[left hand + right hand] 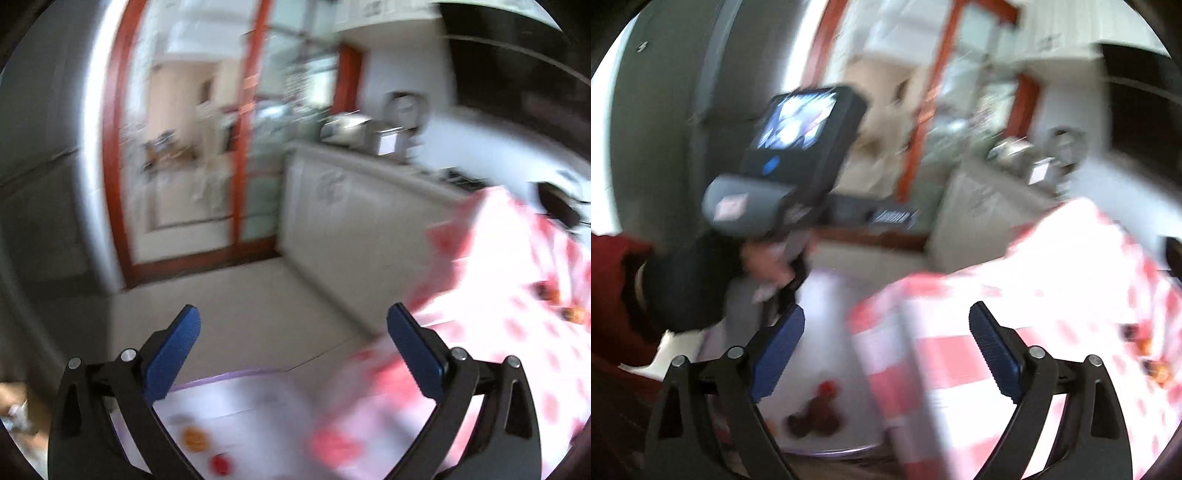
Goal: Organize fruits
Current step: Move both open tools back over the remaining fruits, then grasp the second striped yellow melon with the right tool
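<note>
Both your claws stand wide apart with nothing between the blue pads. In the left wrist view your left gripper (293, 325) fills the bottom of the frame, its two fingers (173, 354) framing blurred floor. In the right wrist view your right gripper (886, 325) does the same.

Everything is smeared by motion, so counts are rough. At the bottom centre of the left view lies a white tray (236, 413) with a purple edge, and on it two fruits show: one orange fruit (194, 439) and, just below and to its right, one red fruit (220, 463). The right view shows that tray (827, 332) at bottom centre with one red fruit (827, 389) and a dark clump of fruit (812, 419) below it; you cannot count the pieces in the clump.

One red-and-white tablecloth (517, 314) fills the lower right of both views, with a few small dark and orange pieces (565, 306) near the right edge, too blurred to count.

At the left of the right view, your left hand (764, 262) grips the other device's handle, a dark red sleeve (613, 280) behind it.
</note>
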`<control>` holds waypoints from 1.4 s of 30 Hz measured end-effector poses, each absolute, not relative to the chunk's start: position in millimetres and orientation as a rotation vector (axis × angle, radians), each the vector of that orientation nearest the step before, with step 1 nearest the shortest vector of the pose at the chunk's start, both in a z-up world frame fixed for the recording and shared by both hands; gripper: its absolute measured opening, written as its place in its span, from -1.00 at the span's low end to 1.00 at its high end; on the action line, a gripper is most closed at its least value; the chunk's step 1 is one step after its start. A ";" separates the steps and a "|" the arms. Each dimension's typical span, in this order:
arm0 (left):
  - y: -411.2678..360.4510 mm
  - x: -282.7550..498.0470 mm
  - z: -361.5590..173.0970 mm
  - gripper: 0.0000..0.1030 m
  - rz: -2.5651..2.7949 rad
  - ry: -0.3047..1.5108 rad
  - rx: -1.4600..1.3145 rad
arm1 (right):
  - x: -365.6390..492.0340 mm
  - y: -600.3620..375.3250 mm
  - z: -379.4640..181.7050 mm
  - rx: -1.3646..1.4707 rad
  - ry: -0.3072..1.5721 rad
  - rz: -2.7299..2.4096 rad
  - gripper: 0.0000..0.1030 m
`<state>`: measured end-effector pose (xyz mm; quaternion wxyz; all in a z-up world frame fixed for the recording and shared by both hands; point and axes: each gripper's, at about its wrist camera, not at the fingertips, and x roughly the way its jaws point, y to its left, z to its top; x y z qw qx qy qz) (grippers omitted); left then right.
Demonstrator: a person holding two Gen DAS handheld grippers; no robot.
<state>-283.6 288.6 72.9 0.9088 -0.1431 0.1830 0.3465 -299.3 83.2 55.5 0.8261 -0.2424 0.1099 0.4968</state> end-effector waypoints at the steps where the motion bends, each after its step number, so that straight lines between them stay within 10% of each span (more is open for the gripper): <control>1: 273.1 -270.5 82.5 0.97 0.657 0.372 -0.270 | -291.7 68.4 66.0 -0.501 0.208 1.007 0.71; 19: 44.9 74.1 58.8 0.97 0.305 0.609 -0.198 | -3.1 -173.7 88.0 -0.071 0.417 0.231 0.71; 42: 65.3 146.8 37.6 0.97 0.230 0.598 -0.447 | 10.7 -225.4 35.6 0.194 0.442 0.174 0.71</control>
